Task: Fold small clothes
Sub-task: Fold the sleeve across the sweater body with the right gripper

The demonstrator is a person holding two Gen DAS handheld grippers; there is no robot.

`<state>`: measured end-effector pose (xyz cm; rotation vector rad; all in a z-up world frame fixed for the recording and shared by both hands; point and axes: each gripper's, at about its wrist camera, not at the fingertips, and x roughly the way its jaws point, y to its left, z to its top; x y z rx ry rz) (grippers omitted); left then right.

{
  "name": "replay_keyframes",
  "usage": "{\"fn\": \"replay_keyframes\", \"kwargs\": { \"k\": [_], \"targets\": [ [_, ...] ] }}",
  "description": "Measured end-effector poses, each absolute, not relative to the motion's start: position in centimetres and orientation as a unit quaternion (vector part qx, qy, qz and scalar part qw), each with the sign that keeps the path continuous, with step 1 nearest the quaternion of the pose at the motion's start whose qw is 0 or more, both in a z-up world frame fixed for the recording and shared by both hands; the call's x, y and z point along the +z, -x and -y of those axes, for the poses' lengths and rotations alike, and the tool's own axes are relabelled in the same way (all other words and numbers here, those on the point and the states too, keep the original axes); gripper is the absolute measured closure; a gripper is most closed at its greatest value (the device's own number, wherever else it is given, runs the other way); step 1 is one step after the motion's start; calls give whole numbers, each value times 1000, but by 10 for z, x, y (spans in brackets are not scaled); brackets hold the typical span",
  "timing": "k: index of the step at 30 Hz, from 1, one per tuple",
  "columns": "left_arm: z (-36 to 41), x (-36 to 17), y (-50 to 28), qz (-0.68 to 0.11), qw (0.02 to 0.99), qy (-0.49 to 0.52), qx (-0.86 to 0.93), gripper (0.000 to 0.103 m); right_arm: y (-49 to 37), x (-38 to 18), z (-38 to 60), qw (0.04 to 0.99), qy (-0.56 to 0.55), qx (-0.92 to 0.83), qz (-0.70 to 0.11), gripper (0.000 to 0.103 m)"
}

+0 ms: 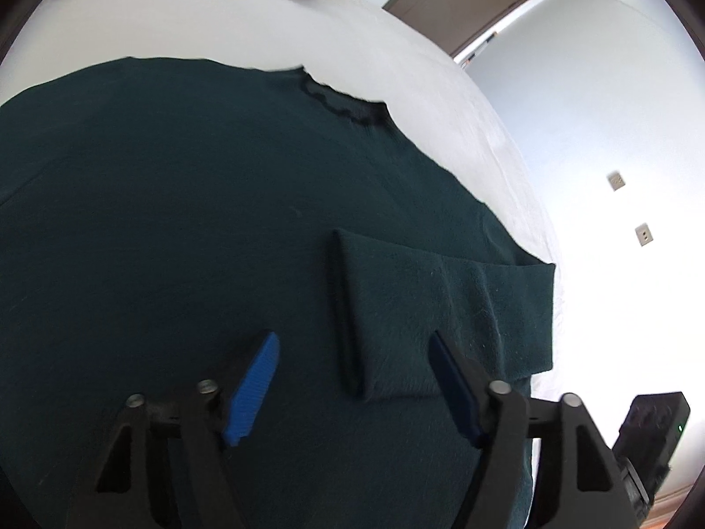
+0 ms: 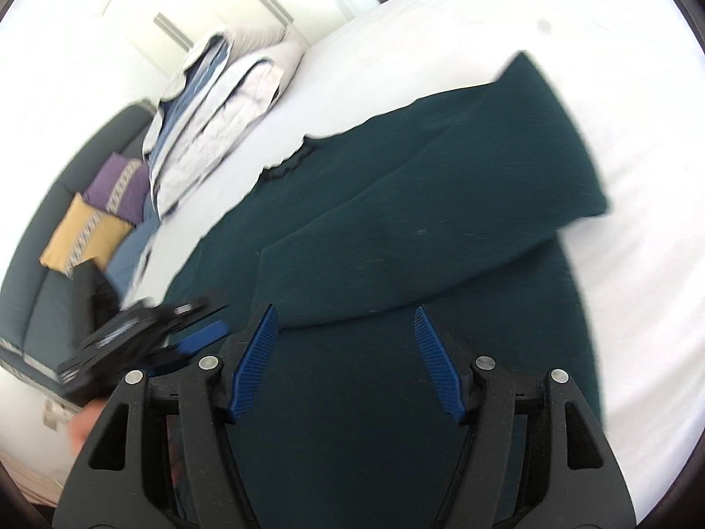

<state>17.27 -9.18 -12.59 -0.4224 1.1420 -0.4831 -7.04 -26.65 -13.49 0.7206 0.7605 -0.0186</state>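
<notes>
A dark green sweater (image 1: 176, 220) lies flat on the white bed (image 1: 396, 44), its neckline (image 1: 343, 106) toward the far side. One sleeve (image 1: 440, 304) is folded across the body, with its cuff end between the fingers of my left gripper (image 1: 352, 339). That gripper is open and its blue pads touch nothing. In the right wrist view the other sleeve (image 2: 462, 185) lies folded diagonally over the sweater (image 2: 352, 396). My right gripper (image 2: 346, 311) hovers open just before the sleeve's lower edge. The left gripper's blurred black body (image 2: 123, 344) shows at the left.
A stack of folded bedding (image 2: 220, 101) sits at the bed's far end. Beside the bed is a dark sofa (image 2: 26, 291) with purple (image 2: 116, 185) and yellow (image 2: 83, 233) cushions. A black device (image 1: 652, 427) lies past the bed's right edge, below a white wall with sockets (image 1: 643, 234).
</notes>
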Motion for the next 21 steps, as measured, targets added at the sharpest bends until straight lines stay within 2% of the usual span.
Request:
{"fn": "replay_keyframes", "kwargs": {
  "k": [2, 5, 7, 9, 16, 21],
  "targets": [
    [104, -131, -179, -537, 793, 181, -224, 45, 76, -134, 278, 863, -353, -12, -360, 39],
    [121, -135, -193, -542, 797, 160, -212, 63, 82, -136, 291, 860, -358, -15, -363, 39],
    [122, -135, -197, -545, 799, 150, -205, 84, 85, -140, 298, 857, -362, -17, -366, 39],
    [121, -131, -198, -543, 800, 146, -210, 93, 85, -144, 302, 855, -364, -21, -368, 39],
    [113, -95, -188, -494, 835, 103, -219, 94, 73, -150, 309, 853, -363, -36, -373, 40],
    [72, -78, -199, -465, 856, 118, -193, 94, 74, -137, 321, 859, -361, -41, -362, 39]
  ]
}}
